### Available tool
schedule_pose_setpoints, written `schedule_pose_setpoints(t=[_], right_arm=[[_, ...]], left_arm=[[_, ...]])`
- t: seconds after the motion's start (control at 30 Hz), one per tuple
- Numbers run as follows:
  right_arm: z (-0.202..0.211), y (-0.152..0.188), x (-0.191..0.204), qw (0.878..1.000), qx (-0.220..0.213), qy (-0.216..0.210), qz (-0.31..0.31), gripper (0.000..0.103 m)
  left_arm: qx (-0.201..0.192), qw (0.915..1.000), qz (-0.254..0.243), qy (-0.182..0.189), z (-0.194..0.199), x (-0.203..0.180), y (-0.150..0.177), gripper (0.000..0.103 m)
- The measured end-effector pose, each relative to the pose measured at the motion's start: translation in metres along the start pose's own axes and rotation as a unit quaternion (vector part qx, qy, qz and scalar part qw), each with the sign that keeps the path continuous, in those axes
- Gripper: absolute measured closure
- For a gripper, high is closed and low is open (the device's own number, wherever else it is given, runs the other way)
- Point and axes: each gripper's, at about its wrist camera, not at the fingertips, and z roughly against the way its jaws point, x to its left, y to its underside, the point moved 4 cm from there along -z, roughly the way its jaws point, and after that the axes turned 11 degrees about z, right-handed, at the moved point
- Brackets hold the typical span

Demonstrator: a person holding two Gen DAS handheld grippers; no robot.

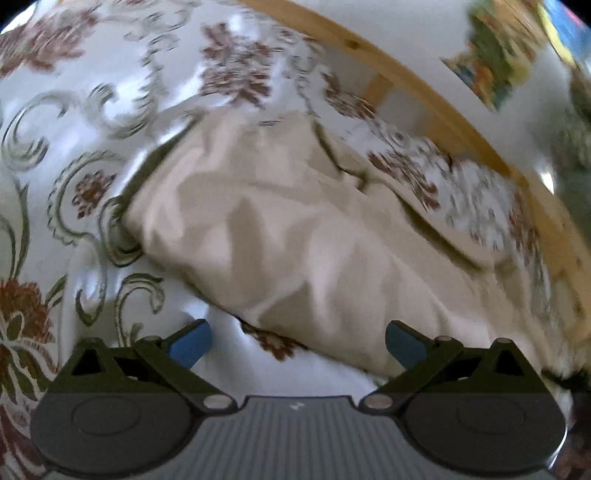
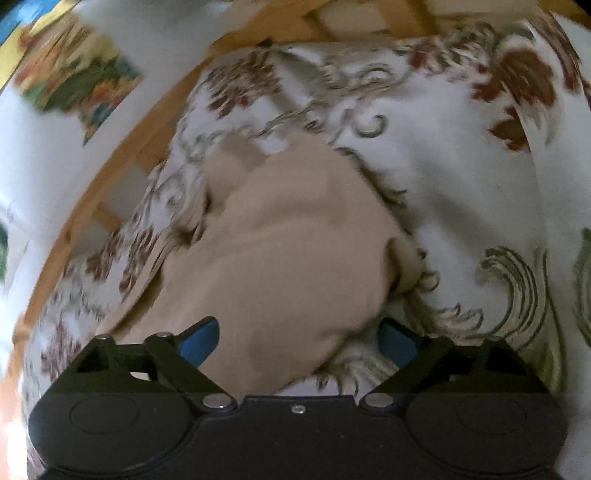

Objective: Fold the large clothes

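While your left gripper (image 1: 298,343) and right gripper (image 2: 298,341) hang wide open and empty, beige garment (image 1: 280,229) rumpled at centre, floral bedspread (image 1: 74,155) beneath, wooden bed frame (image 1: 436,110) at two o'clock, white wall (image 1: 406,33), colourful picture (image 2: 74,81) at ten o'clock.

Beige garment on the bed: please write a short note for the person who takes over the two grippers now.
Left gripper: open, empty.
Right gripper: open, empty, above the garment's near edge.
The beige garment lies bunched and creased on the floral bedspread, beside the wooden bed frame.
Done: no tidy fold visible; how far folding has got is unclear.
Left: flatten it, then fold it.
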Motion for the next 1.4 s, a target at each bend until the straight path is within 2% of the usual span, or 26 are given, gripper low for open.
schedule_pose_setpoints(t=[0.13,0.2,0.23,0.27,0.3,0.33,0.37,0.4,0.43,0.5,0.6,0.7,0.8,0.9,0.93,1.03,1.07,1.1,1.17,1.23,1.27,1.33,1.37,1.4], right_arm=[[-0.007,-0.009,-0.004,0.999,-0.038,0.004,-0.008,0.014],[-0.010,-0.010,-0.007,0.999,-0.046,0.010,-0.011,0.023],[-0.012,-0.011,-0.010,0.999,-0.049,0.015,-0.011,0.032],[-0.012,-0.011,-0.011,0.998,-0.051,0.023,-0.009,0.049],[-0.012,-0.011,-0.012,0.998,-0.052,0.032,-0.007,0.058],[-0.010,-0.011,-0.014,0.998,-0.052,0.037,-0.007,0.068],[-0.008,-0.012,-0.016,0.998,-0.054,0.037,-0.010,0.076],[-0.006,-0.012,-0.015,0.998,-0.056,0.036,-0.010,0.080],[0.000,-0.012,-0.012,0.997,-0.060,0.037,0.000,0.090],[0.014,-0.010,0.000,0.995,-0.069,0.049,0.043,0.095],[0.034,-0.007,0.015,0.992,-0.083,0.058,0.076,0.098],[0.053,-0.004,0.023,0.990,-0.088,0.064,0.085,0.098],[0.073,0.005,0.027,0.989,-0.093,0.076,0.085,0.098],[0.072,0.015,0.023,0.990,-0.067,0.097,0.081,0.093],[0.070,0.015,0.022,0.989,-0.064,0.107,0.083,0.087],[0.066,0.015,0.022,0.984,-0.073,0.135,0.089,0.054],[0.065,0.015,0.024,0.981,-0.081,0.145,0.101,0.047],[0.065,0.015,0.028,0.977,-0.091,0.156,0.117,0.045],[0.064,0.015,0.040,0.963,-0.118,0.175,0.168,0.034],[0.060,0.017,0.061,0.941,-0.147,0.188,0.239,0.024],[0.056,0.020,0.073,0.930,-0.160,0.182,0.275,0.017],[0.042,0.026,0.100,0.905,-0.184,0.156,0.350,0.015],[0.032,0.033,0.116,0.889,-0.192,0.131,0.395,0.016],[0.024,0.038,0.127,0.878,-0.192,0.110,0.425,0.016]], left_arm=[[-0.010,0.9982,0.057,0.019,-0.011,0.014,-0.018,0.001],[-0.011,0.9961,0.086,0.015,-0.017,0.020,-0.026,0.002],[-0.011,0.9946,0.103,0.008,-0.019,0.022,-0.030,0.004],[-0.017,0.9934,0.113,-0.005,-0.020,0.022,-0.033,0.015],[-0.023,0.9927,0.116,-0.023,-0.020,0.023,-0.034,0.029],[-0.027,0.9923,0.116,-0.033,-0.020,0.022,-0.037,0.037],[-0.031,0.9919,0.117,-0.037,-0.019,0.021,-0.038,0.059],[-0.037,0.9910,0.121,-0.042,-0.017,0.022,-0.039,0.085],[-0.042,0.9900,0.126,-0.048,-0.016,0.025,-0.041,0.094],[-0.050,0.9889,0.137,-0.028,-0.009,0.029,-0.043,0.103],[-0.061,0.9913,0.114,-0.026,0.009,0.027,-0.045,0.103],[-0.055,0.9915,0.117,-0.019,0.029,0.028,-0.049,0.103],[-0.054,0.9948,0.082,-0.026,0.036,0.028,-0.048,0.103],[-0.045,0.9952,0.086,-0.012,0.031,0.036,-0.046,0.103],[-0.043,0.9948,0.092,-0.002,0.029,0.039,-0.045,0.102],[-0.041,0.9927,0.112,0.021,0.024,0.047,-0.041,0.086],[-0.039,0.9923,0.115,0.024,0.023,0.050,-0.040,0.070],[-0.038,0.9920,0.117,0.028,0.021,0.051,-0.039,0.058],[-0.038,0.9923,0.114,0.029,0.016,0.050,-0.036,0.054],[-0.034,0.9935,0.105,0.029,0.010,0.048,-0.034,0.049],[-0.035,0.9937,0.103,0.028,0.009,0.048,-0.033,0.045],[-0.037,0.9937,0.102,0.031,0.007,0.047,-0.033,0.038],[-0.037,0.9936,0.102,0.032,0.006,0.047,-0.033,0.034],[-0.037,0.9938,0.100,0.032,0.005,0.047,-0.033,0.032]])
